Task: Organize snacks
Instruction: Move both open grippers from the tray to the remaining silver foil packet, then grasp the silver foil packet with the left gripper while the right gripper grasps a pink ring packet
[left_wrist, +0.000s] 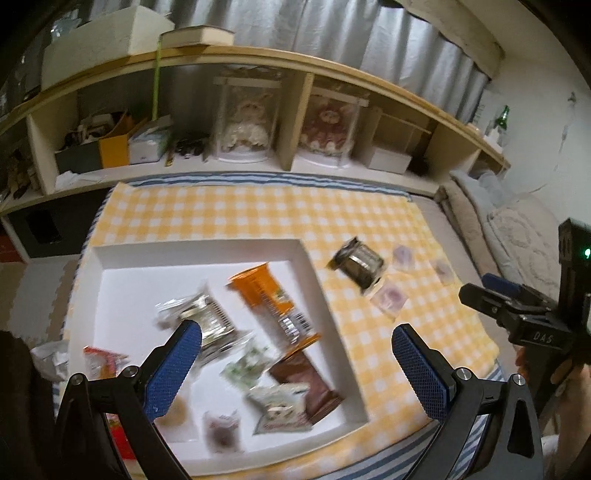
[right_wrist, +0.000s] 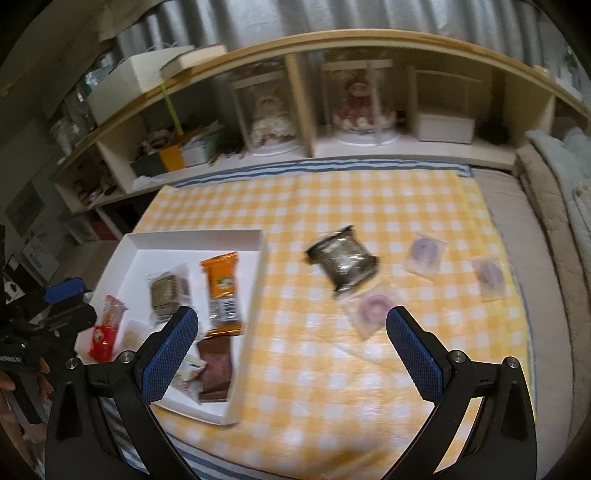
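Yellow-and-white checked cloth (right_wrist: 332, 369) covers a striped mattress, with a long wooden shelf (right_wrist: 295, 48) of boxes and cased dolls running behind it.

On the cloth sits a shallow white tray (left_wrist: 306, 266) with snacks inside: an orange packet (left_wrist: 264, 291), a brown bar (left_wrist: 306, 384), a silvery wrapped snack (left_wrist: 199, 314), a green-and-white packet (left_wrist: 245, 363) and a few blurred small ones. A red packet (right_wrist: 105, 332) lies at the tray's outer edge.

The left gripper (left_wrist: 295, 358) hovers over the tray with its blue fingers (left_wrist: 177, 365) spread wide and nothing between them. The silvery snack lies just past the left fingertip; the orange packet and brown bar lie in the gap ahead of the fingers, untouched.

The right gripper (right_wrist: 291, 350) hangs over the bare cloth, its fingers (right_wrist: 415, 354) equally wide apart and empty. Ahead of them, roughly centred, lies a dark foil packet (right_wrist: 341, 264) outside the tray. A clear pouch with a purple ring (right_wrist: 373, 308) lies just before the right fingertip, touching the foil packet's near edge; two more such pouches (right_wrist: 424, 254) (right_wrist: 489, 277) lie farther off to the right. The tray's right wall runs just beside the left fingertip of this gripper.
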